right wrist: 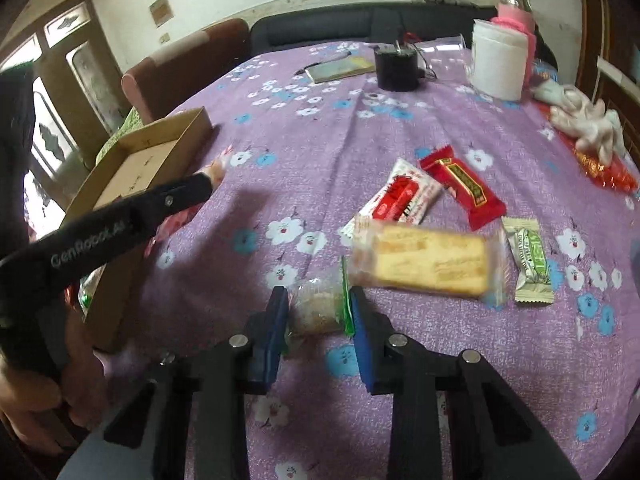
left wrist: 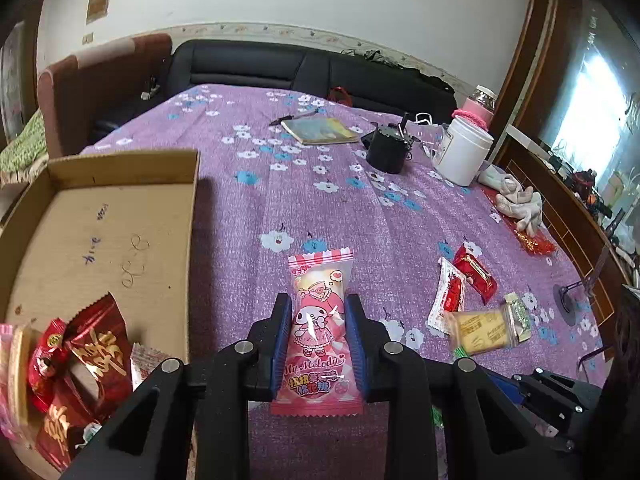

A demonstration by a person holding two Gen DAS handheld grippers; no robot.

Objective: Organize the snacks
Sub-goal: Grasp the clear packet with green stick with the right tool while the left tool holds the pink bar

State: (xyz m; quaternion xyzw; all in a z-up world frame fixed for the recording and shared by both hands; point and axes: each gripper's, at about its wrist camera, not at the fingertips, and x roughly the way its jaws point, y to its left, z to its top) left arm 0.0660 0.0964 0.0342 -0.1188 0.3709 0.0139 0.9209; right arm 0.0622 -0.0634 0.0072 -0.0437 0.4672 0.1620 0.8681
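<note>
My left tongs (left wrist: 319, 344) are clamped on the pink My Melody candy (left wrist: 318, 332), just right of the cardboard box (left wrist: 120, 216) on the desk (left wrist: 280, 200). My right tongs (right wrist: 318, 320) pinch a small clear-wrapped snack (right wrist: 316, 306), with other snacks lying beyond.

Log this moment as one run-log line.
left gripper: shut on pink marshmallow packet | right gripper: shut on clear snack packet | cardboard box: partly filled

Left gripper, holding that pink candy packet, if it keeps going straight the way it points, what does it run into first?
Probably only the purple tablecloth: the left gripper tilts down toward bare cloth, with the cardboard box off to its left. Depth is uncertain.
</note>
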